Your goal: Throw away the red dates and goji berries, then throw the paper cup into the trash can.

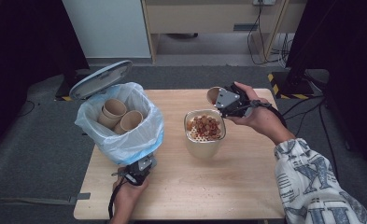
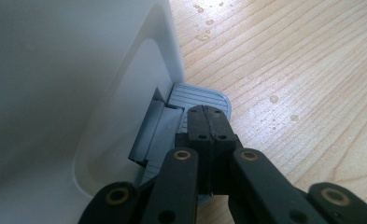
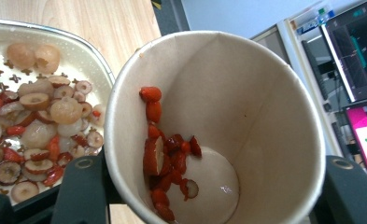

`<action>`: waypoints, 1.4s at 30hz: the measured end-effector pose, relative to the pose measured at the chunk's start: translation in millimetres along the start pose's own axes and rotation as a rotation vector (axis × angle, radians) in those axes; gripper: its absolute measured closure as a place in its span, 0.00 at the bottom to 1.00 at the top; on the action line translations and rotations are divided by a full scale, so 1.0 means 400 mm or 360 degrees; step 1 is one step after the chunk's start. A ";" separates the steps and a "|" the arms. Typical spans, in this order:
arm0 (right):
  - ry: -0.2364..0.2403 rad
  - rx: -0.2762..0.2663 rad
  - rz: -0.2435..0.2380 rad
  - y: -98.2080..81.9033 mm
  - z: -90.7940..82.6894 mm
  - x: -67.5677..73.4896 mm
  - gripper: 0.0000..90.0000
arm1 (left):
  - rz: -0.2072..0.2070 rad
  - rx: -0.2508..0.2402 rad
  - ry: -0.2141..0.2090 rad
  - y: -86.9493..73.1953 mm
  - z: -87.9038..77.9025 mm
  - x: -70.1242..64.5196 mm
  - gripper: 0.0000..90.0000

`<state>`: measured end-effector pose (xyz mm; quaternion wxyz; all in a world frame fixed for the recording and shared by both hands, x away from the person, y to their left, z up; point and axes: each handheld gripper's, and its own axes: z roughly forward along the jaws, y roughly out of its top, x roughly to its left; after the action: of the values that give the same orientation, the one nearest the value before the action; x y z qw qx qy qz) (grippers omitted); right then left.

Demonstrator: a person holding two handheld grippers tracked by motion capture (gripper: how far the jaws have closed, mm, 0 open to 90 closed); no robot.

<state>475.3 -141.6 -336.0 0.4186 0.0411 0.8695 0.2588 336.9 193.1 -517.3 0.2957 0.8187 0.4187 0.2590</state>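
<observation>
Your right claw point(image 1: 221, 100) pinches the paper cup point(image 3: 209, 126), tilted over the strainer bowl point(image 1: 204, 133) at table point(image 1: 246, 186) centre so the clinging fruit bits point(image 3: 167, 158) can drop. Your left claw point(image 2: 208, 122), pressed together, bears on the bin pedal point(image 2: 200, 98) at 8 o'clock, holding the lid point(image 1: 101, 79) up.

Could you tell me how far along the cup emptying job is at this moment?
Done: three empty cups lie in the open bin, and fruit pieces fill the strainer. In hand: the right tool tips a paper cup with bits clinging inside; the left tool presses the bin pedal. Left: binning this cup.
</observation>
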 end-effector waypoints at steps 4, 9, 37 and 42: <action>0.0038 -0.0018 0.0086 -0.007 -0.003 -0.005 0.42 | 0.0008 0.0008 0.0002 0.000 -0.001 0.001 0.99; 0.0076 -0.0042 0.0202 -0.011 -0.009 -0.015 0.42 | 0.0012 0.0011 0.0003 0.000 -0.001 0.001 0.99; 0.0170 -0.0084 0.0435 -0.042 -0.041 -0.046 0.41 | 0.0022 0.0017 0.0008 0.000 -0.001 0.001 0.99; 0.0178 -0.0093 0.0490 -0.062 -0.050 -0.057 0.41 | 0.0020 0.0017 0.0008 0.001 -0.001 0.001 0.99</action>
<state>478.7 -178.0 -321.7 0.3261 0.1471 0.8670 0.3469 336.8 193.5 -516.7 0.2886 0.8221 0.4158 0.2606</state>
